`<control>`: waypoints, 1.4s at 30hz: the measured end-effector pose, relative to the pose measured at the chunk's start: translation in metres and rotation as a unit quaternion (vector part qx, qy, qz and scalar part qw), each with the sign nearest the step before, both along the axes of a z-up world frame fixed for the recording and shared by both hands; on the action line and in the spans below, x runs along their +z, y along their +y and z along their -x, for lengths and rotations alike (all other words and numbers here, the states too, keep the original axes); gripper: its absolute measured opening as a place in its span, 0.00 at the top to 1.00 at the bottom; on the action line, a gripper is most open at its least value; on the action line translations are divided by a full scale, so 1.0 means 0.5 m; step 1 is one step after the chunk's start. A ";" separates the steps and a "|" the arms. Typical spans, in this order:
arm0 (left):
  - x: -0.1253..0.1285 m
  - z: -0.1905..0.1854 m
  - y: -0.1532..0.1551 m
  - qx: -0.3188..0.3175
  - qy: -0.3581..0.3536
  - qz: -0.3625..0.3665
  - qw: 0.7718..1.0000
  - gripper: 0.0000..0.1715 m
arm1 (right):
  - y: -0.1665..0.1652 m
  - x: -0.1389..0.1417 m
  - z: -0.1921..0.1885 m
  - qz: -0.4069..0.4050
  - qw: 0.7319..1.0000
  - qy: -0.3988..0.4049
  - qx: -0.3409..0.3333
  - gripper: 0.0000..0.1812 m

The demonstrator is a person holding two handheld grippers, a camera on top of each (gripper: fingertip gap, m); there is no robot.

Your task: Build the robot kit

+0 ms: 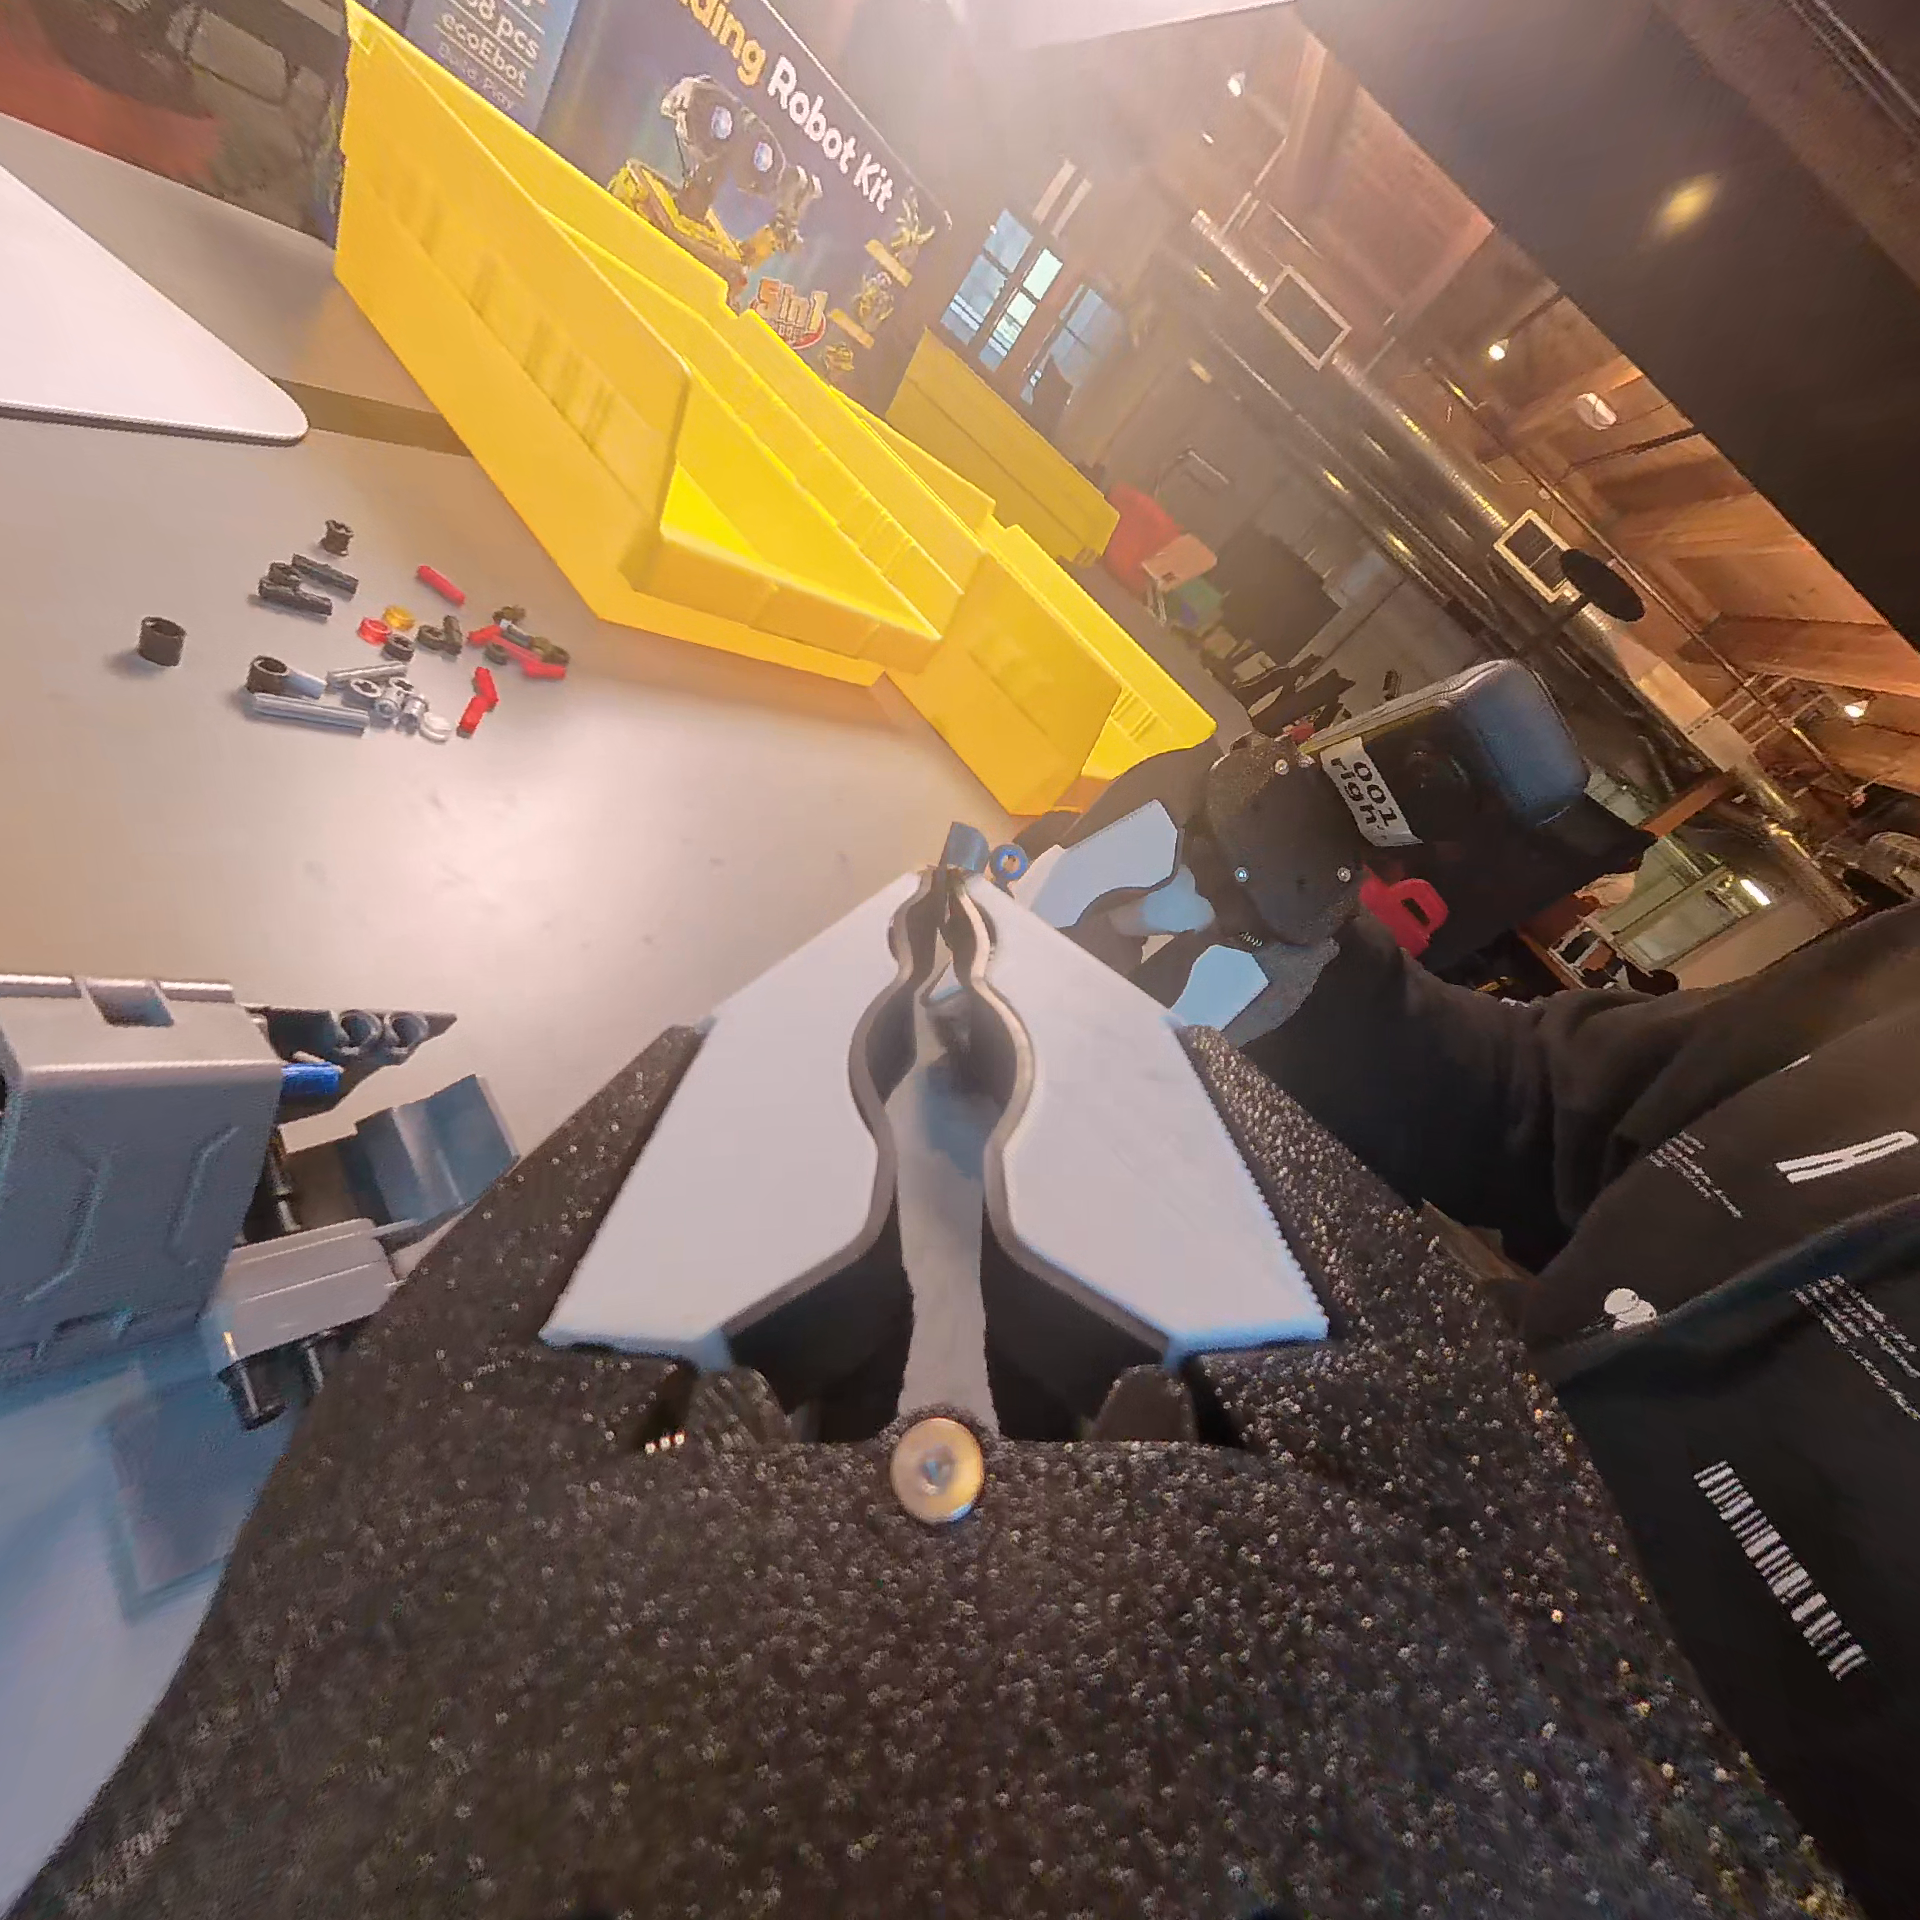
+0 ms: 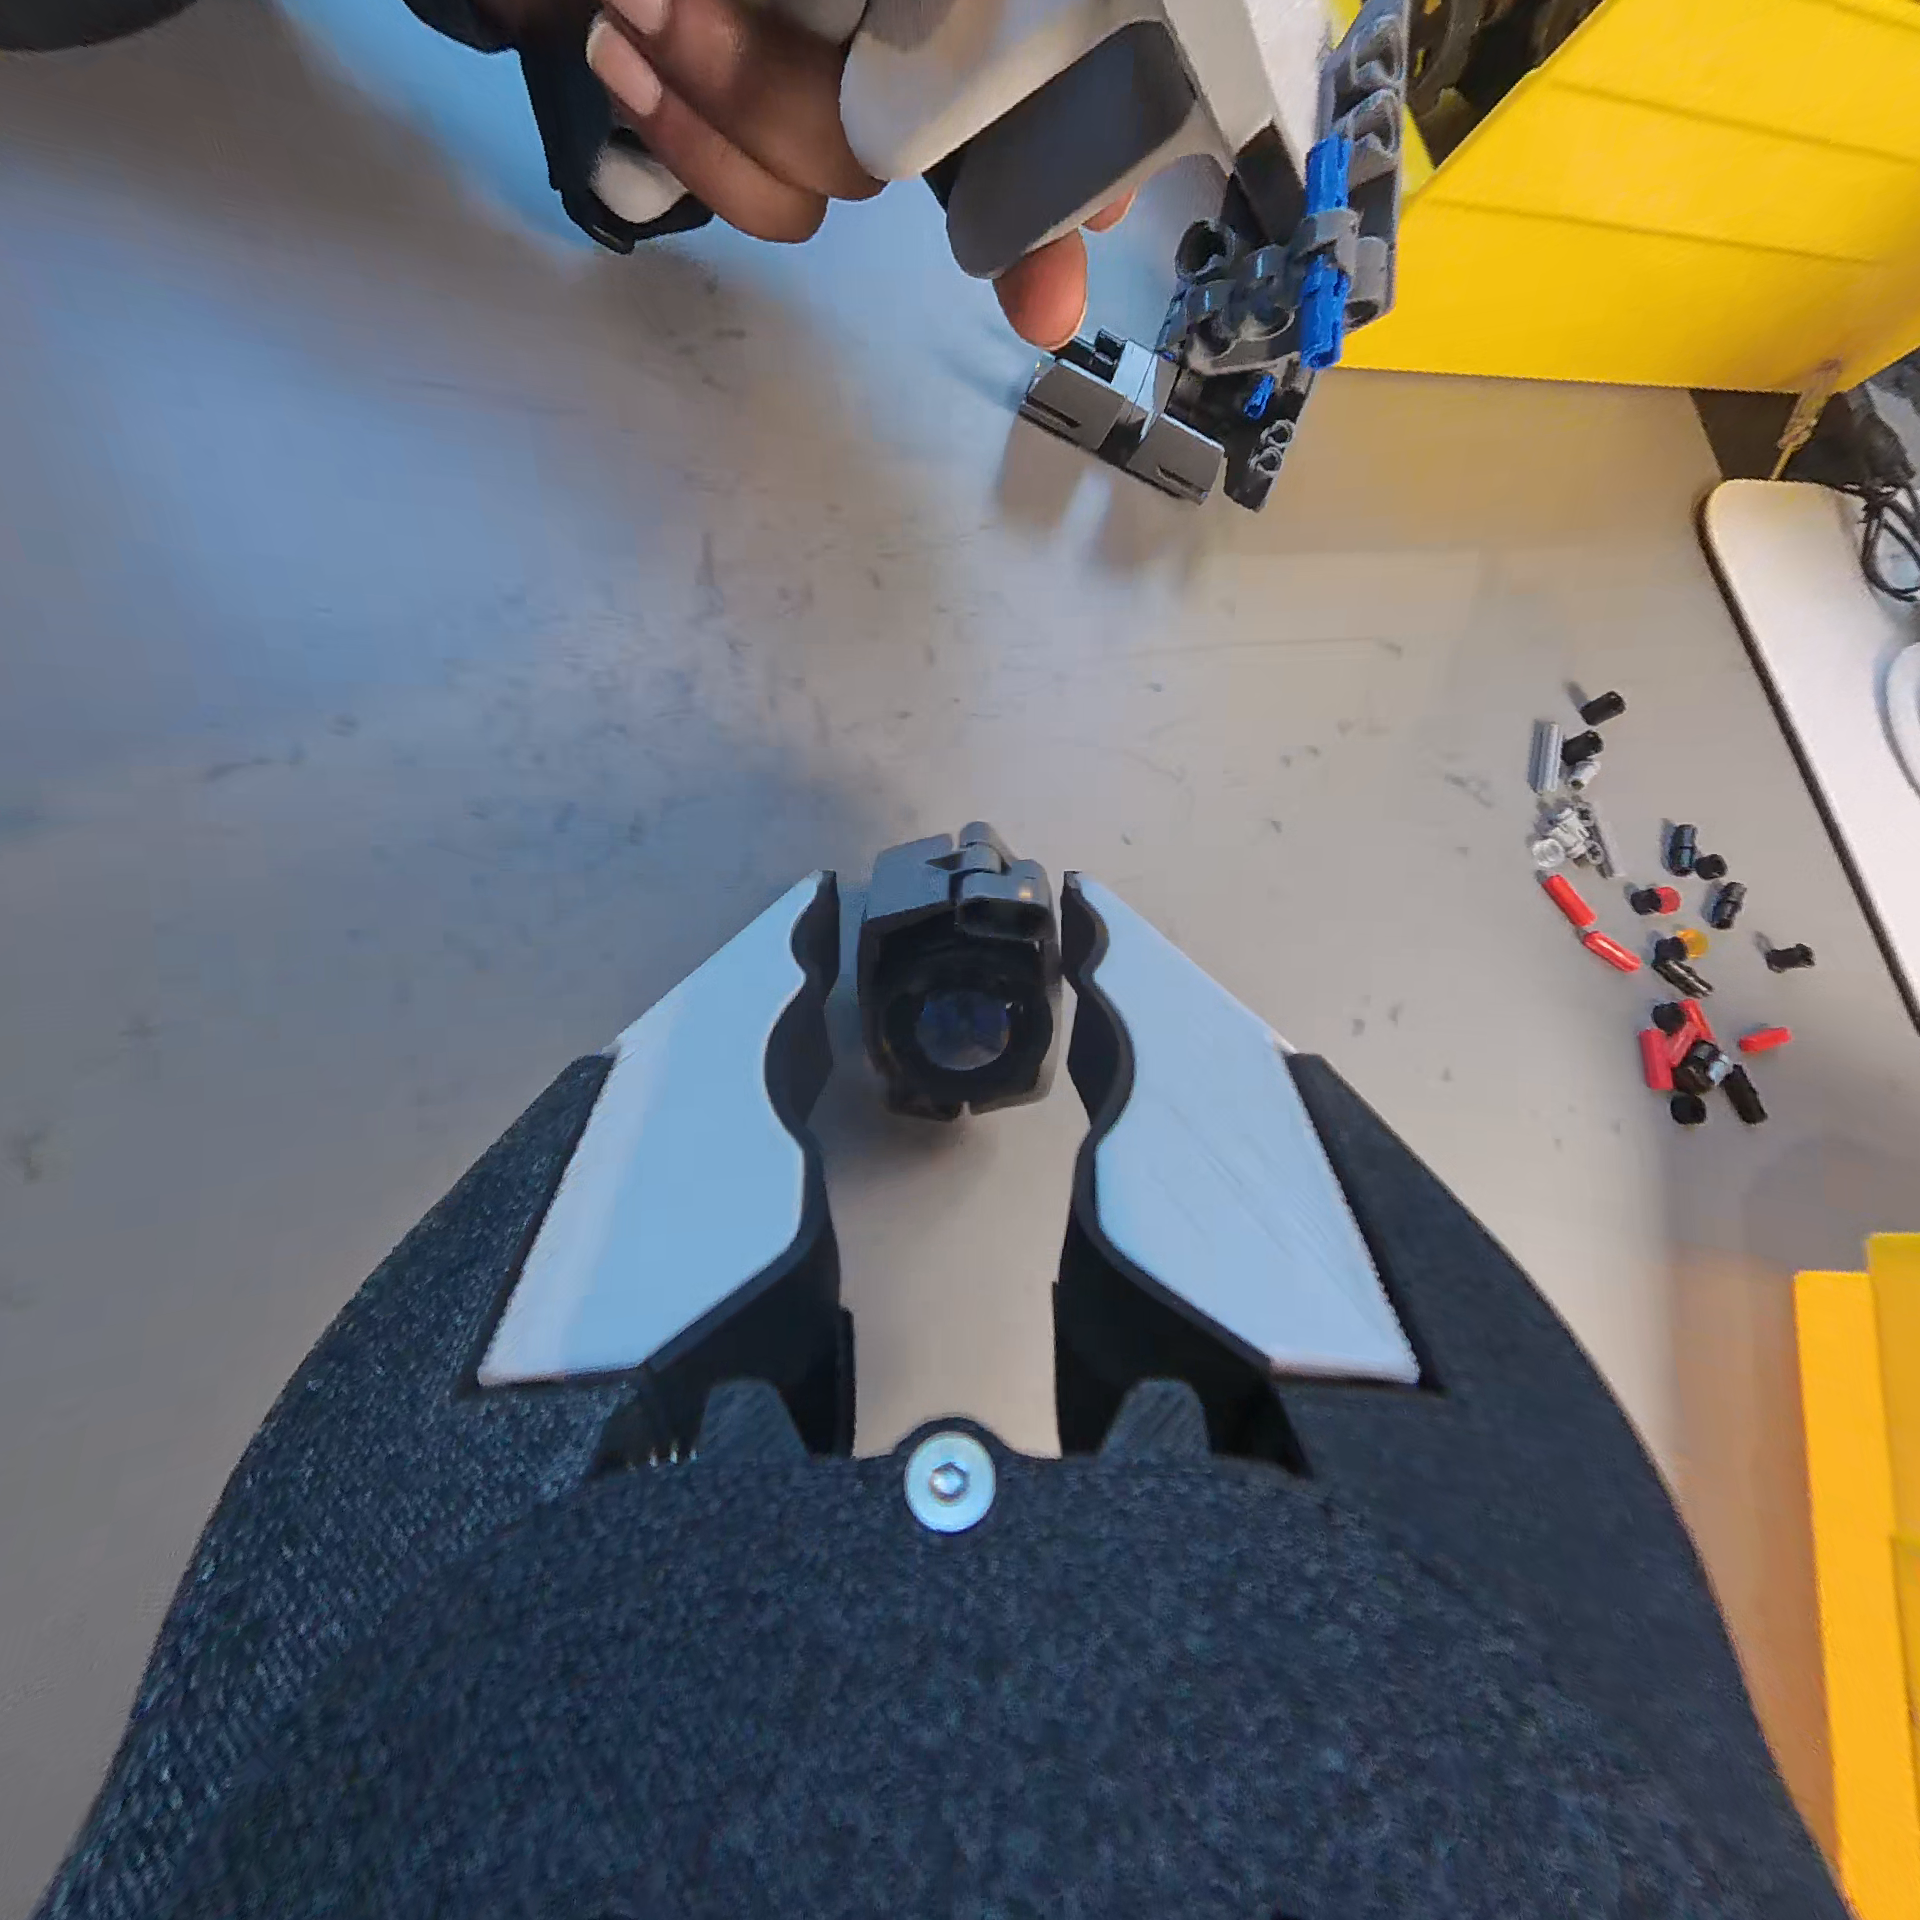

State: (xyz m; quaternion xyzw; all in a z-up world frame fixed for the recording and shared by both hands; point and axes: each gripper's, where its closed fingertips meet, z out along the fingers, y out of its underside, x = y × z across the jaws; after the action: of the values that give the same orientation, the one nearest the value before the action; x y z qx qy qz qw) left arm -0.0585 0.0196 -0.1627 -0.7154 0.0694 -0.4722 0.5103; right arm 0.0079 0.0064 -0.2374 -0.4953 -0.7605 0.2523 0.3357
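Grippers over a pale grey tabletop (image 2: 416,623). In the left wrist view the left gripper (image 1: 951,896) fills the centre of the frame, its jaws drawn almost together and pinching a small dark pin-like plastic piece (image 1: 961,847) at their tips. A small blue ring (image 1: 1008,860) shows just beyond, though whether it belongs to that piece cannot be told. At the lower left edge, just beside this gripper, stands a grey and black toy-brick assembly with blue pins (image 1: 114,1174). In the right wrist view the right gripper (image 2: 948,885) sits at the centre with its jaws apart. They straddle a black blocky plastic piece with a round lens-like opening (image 2: 956,997) that lies on the tabletop, with a narrow gap visible at each side. A bare hand (image 2: 727,125) grips the left gripper at the upper edge. Further out, a scatter of small red, black and grey loose parts (image 2: 1662,935) lies at the right. Yellow plastic bins (image 1: 727,499) and a printed cardboard box (image 1: 727,125) occupy the upper left of the left wrist view.
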 end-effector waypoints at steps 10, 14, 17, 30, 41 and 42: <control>-0.009 -0.001 -0.004 -0.004 0.003 0.007 1.000 1.00 | 0.010 -0.007 -0.012 0.016 1.000 -0.004 -0.012 0.71; -0.012 -0.002 -0.005 -0.007 0.003 0.010 1.000 1.00 | 0.019 -0.009 -0.020 0.026 0.999 -0.002 -0.019 0.73; -0.014 -0.003 -0.005 -0.008 0.004 0.012 1.000 0.99 | 0.023 -0.008 -0.021 0.023 0.999 0.001 -0.023 0.79; -0.019 0.000 -0.004 -0.002 0.007 0.014 1.000 1.00 | 0.021 -0.007 -0.018 0.017 1.000 0.003 -0.022 0.80; -0.018 0.003 -0.004 0.000 0.006 0.009 1.000 1.00 | 0.016 -0.007 -0.009 0.011 1.000 0.013 -0.021 0.80; -0.019 0.004 -0.003 0.001 0.007 0.009 1.000 1.00 | 0.015 -0.007 -0.007 0.008 1.000 0.015 -0.021 0.80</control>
State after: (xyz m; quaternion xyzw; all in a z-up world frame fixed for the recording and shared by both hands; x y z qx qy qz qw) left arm -0.0603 0.0179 -0.1720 -0.7231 0.0683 -0.4675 0.5039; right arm 0.0112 0.0138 -0.2407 -0.5097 -0.7429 0.2589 0.3481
